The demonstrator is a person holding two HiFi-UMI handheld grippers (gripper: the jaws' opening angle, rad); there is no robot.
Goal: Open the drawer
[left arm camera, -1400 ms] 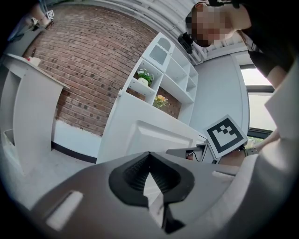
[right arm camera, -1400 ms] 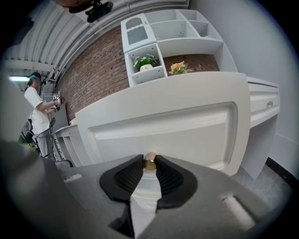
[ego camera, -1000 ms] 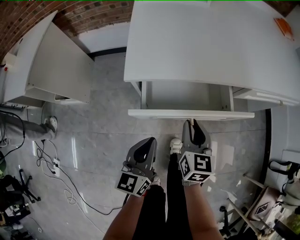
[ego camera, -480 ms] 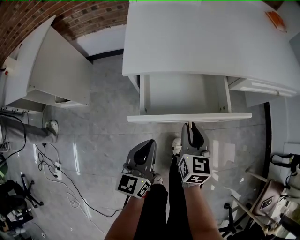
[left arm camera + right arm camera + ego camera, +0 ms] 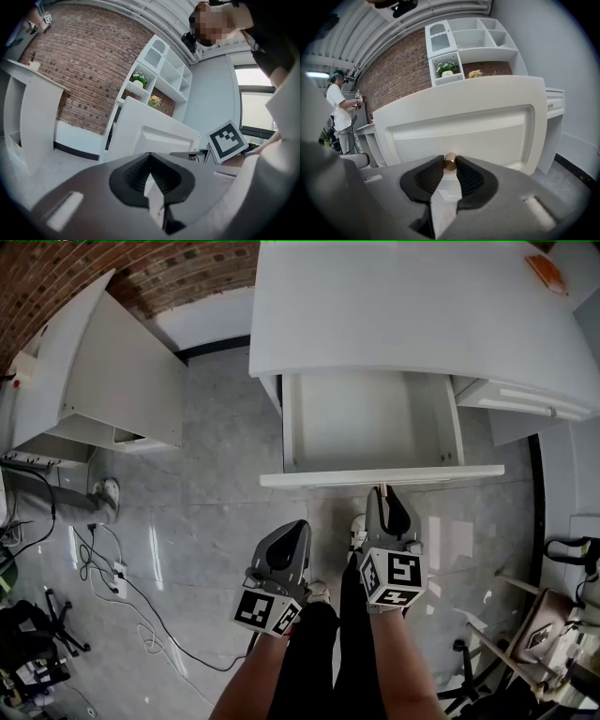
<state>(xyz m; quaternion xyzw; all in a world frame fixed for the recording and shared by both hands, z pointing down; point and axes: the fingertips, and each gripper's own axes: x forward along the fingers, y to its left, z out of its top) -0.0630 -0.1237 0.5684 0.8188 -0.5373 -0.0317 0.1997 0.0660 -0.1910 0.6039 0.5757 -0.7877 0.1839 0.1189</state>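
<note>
The white drawer (image 5: 367, 424) stands pulled well out from under the white desk (image 5: 403, 315), its inside bare. My right gripper (image 5: 381, 489) reaches its front panel (image 5: 375, 477). In the right gripper view the jaws of the right gripper (image 5: 450, 165) are shut on the small brass knob (image 5: 450, 161) in the middle of the drawer front (image 5: 459, 126). My left gripper (image 5: 302, 524) hangs lower left of the drawer over the floor, touching nothing. The left gripper (image 5: 150, 157) is shut with nothing between its tips.
A second white desk (image 5: 112, 371) stands at the left by the brick wall. A narrower drawer (image 5: 525, 399) sits to the right of the open one. Cables (image 5: 103, 568) lie on the floor at left; chair bases (image 5: 525, 634) at right. A person (image 5: 340, 108) stands far off.
The drawer has slid further out from under the desk, showing more of its inside. My right gripper stayed shut on the knob and came back with it; the left moved along beside it.
</note>
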